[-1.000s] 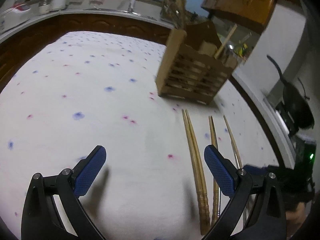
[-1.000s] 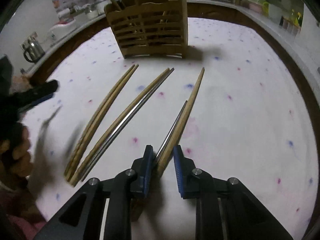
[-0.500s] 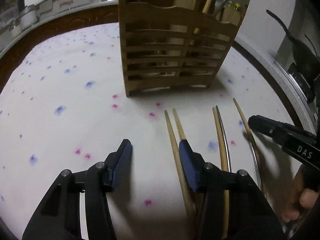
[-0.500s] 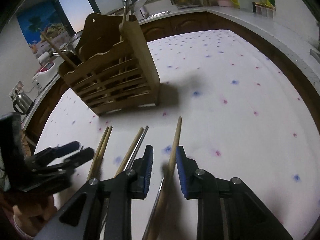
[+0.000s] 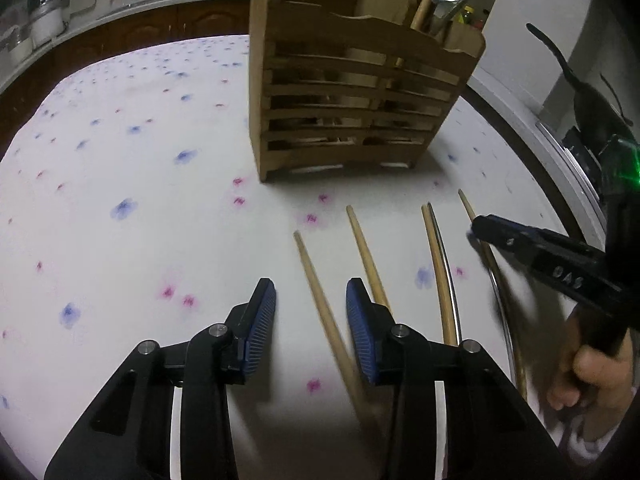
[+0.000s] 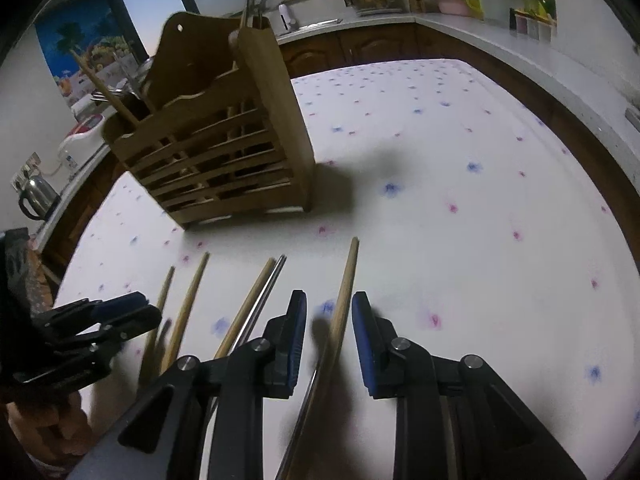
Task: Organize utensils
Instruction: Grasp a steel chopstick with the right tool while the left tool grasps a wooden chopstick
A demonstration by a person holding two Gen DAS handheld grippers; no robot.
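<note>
Chopsticks lie in a row on a white cloth (image 5: 120,280) with small blue and pink flowers. A wooden holder (image 5: 352,96) with slats stands at 12 o'clock from them, apart from their tips. A few sticks already stand inside it.

In the left wrist view, the left gripper (image 5: 311,322) is low at 6 o'clock. Its blue fingers (image 5: 262,320) are apart. One wooden chopstick (image 5: 320,308) lies in the gap between them, but the fingers do not squeeze it. A second wooden chopstick (image 5: 366,256) runs just behind the finger at 3 o'clock. Farther toward 3 o'clock lie a wooden and metal pair (image 5: 438,264) side by side.

In the right wrist view, the right gripper (image 6: 329,334) is also at 6 o'clock with its blue fingers (image 6: 298,332) apart. A long wooden chopstick (image 6: 346,292) sits in the gap, pointing to 12 o'clock. A thin metal stick (image 6: 304,412) lies right beside it, lower down. I cannot tell if the fingers touch them. The wooden and metal pair (image 6: 256,300) is at 10 o'clock from this gripper. The left gripper (image 6: 116,316) shows at 9 o'clock.
</note>
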